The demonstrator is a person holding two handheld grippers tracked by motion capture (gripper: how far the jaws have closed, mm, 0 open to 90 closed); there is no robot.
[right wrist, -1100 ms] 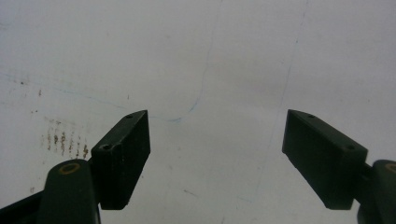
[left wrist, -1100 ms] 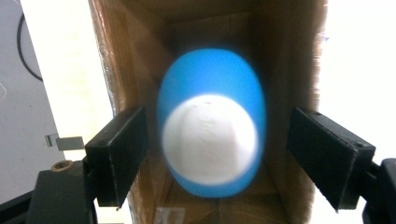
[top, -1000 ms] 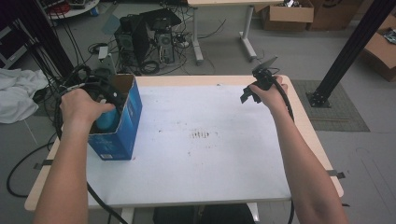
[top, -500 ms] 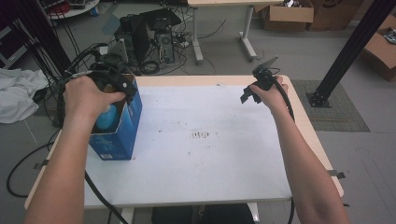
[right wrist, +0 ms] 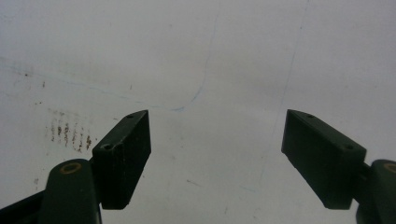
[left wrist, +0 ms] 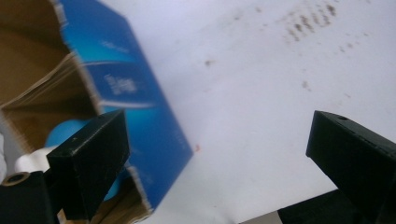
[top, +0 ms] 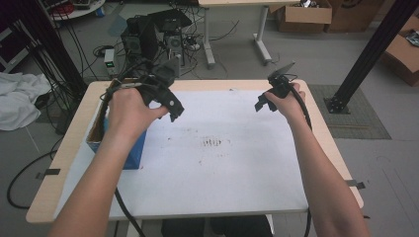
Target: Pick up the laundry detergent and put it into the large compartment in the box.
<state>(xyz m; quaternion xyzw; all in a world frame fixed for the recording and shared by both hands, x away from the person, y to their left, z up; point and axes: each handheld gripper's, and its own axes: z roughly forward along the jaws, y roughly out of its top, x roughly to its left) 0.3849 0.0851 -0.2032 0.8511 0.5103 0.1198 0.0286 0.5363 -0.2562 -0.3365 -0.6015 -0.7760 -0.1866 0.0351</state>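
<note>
A blue cardboard box (top: 134,150) with its top open stands at the table's left edge. In the left gripper view the box (left wrist: 140,98) holds a light blue round thing (left wrist: 70,133) and something white (left wrist: 29,162). My left gripper (top: 173,106) hovers just right of the box, over the white table cover; its jaws (left wrist: 215,126) stand wide apart with nothing between them. My right gripper (top: 262,102) hangs over the far right of the table, open (right wrist: 217,121) and empty above bare white surface.
The white table cover (top: 222,187) carries a patch of dark specks (top: 213,142) near its middle. Behind the table are computer towers (top: 148,32) and cables on the floor. A white cloth (top: 17,98) lies at left, a black post (top: 368,54) stands at right.
My left gripper has lifted away from the box's open top and swung right, toward the table's middle. The right gripper has stayed almost still.
</note>
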